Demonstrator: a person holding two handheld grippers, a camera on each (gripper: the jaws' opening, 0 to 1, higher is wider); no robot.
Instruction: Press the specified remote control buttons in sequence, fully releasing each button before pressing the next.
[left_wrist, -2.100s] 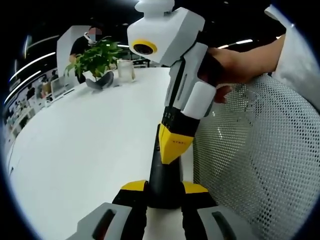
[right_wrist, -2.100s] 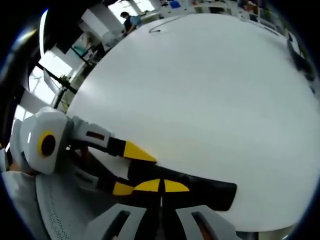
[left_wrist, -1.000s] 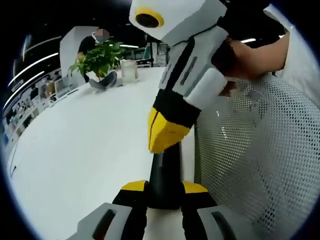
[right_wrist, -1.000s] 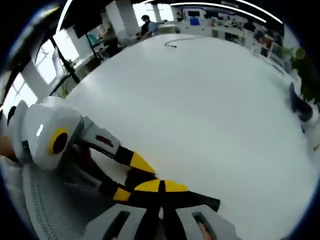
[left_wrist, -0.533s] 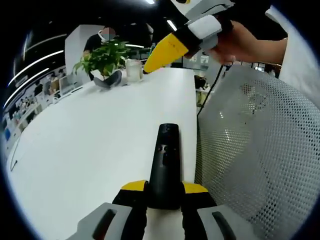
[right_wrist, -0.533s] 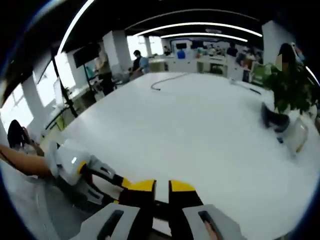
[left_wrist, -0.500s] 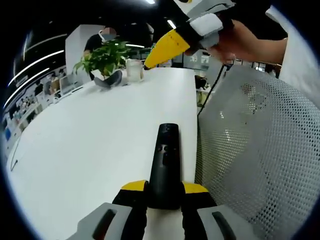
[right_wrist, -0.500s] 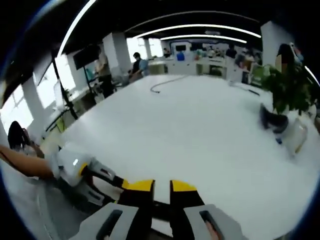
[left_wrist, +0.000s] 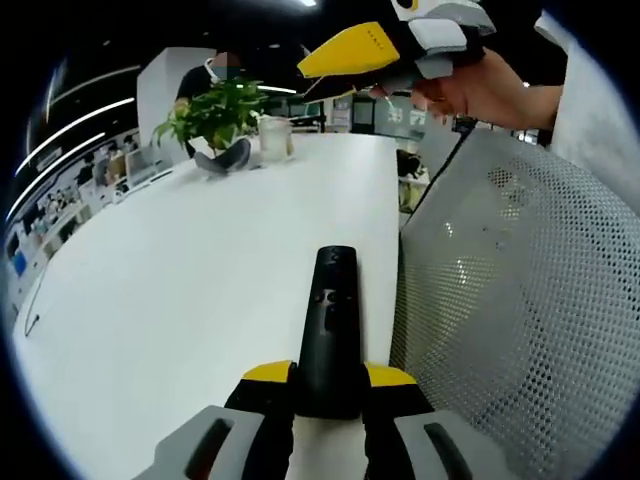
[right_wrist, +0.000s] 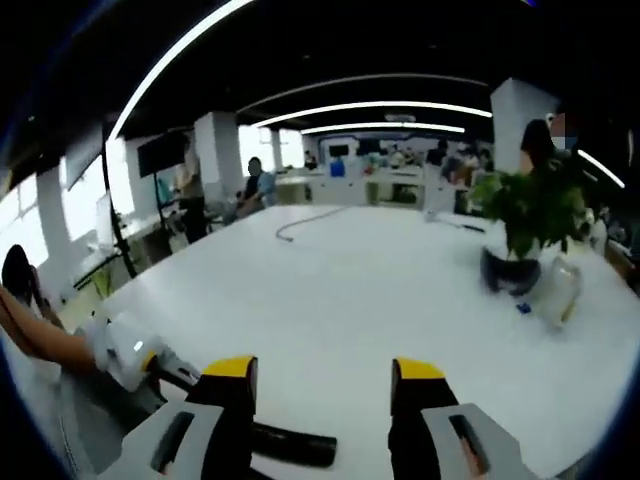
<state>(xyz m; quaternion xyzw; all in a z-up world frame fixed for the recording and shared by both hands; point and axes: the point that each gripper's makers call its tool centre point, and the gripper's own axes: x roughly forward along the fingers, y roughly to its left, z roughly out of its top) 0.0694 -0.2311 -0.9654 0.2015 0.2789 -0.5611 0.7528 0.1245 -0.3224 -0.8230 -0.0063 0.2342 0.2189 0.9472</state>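
A black remote control (left_wrist: 335, 325) lies lengthwise on the white table (left_wrist: 180, 270), its near end clamped between the yellow-tipped jaws of my left gripper (left_wrist: 330, 385). Its buttons face up. My right gripper (left_wrist: 310, 68) hangs high above the remote's far end, held by a hand (left_wrist: 480, 85). In the right gripper view my right gripper (right_wrist: 323, 385) stands open with its jaws wide apart and nothing between them. Below it shows an end of the remote (right_wrist: 295, 445) and the left gripper's white body (right_wrist: 125, 355).
A potted plant (left_wrist: 215, 115) and a glass vessel (left_wrist: 272, 138) stand at the table's far end. A white mesh chair back (left_wrist: 510, 300) sits close by the table edge. A dark cable (right_wrist: 300, 222) lies far across the table. People are in the office behind.
My right gripper has lifted off the remote, risen well above it and opened its jaws. The left gripper has kept its hold on the remote.
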